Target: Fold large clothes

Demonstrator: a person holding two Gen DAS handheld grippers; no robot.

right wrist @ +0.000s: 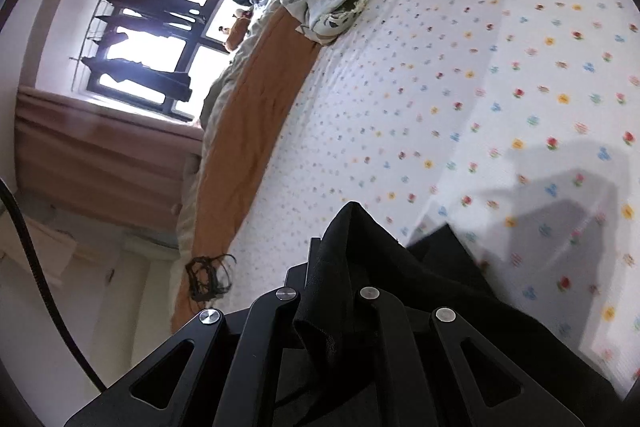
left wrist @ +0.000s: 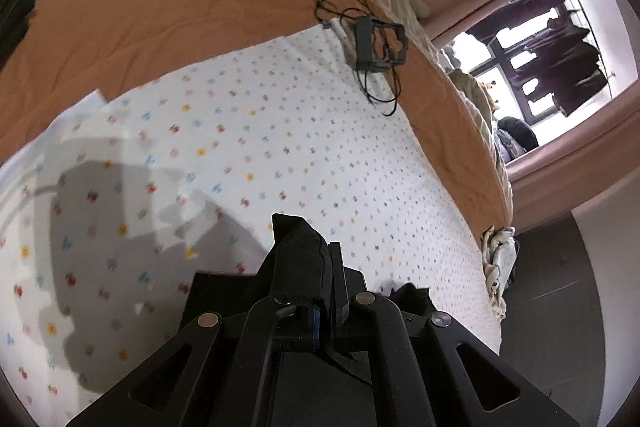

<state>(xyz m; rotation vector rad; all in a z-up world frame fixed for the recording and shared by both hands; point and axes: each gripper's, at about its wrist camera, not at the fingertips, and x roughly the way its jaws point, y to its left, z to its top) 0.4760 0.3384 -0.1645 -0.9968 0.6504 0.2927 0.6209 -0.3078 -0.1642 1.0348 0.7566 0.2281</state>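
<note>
Right now you have the black garment (right wrist: pixel 400 267) lifted above the flower-print sheet (left wrist: pixel 280 147), each gripper pinching a bunched part of it: the left gripper (left wrist: pixel 320 267) is clamped on a thick wad of cloth, the right gripper (right wrist: pixel 340 259) is closed on cloth that drapes back over its linkage. You look to be in the carry-and-spread step, judging by the shadows on the bed. Next, draw your hands apart to tension the cloth, then lower it flat, clear of the cabled black frame (left wrist: pixel 380 45)
</note>
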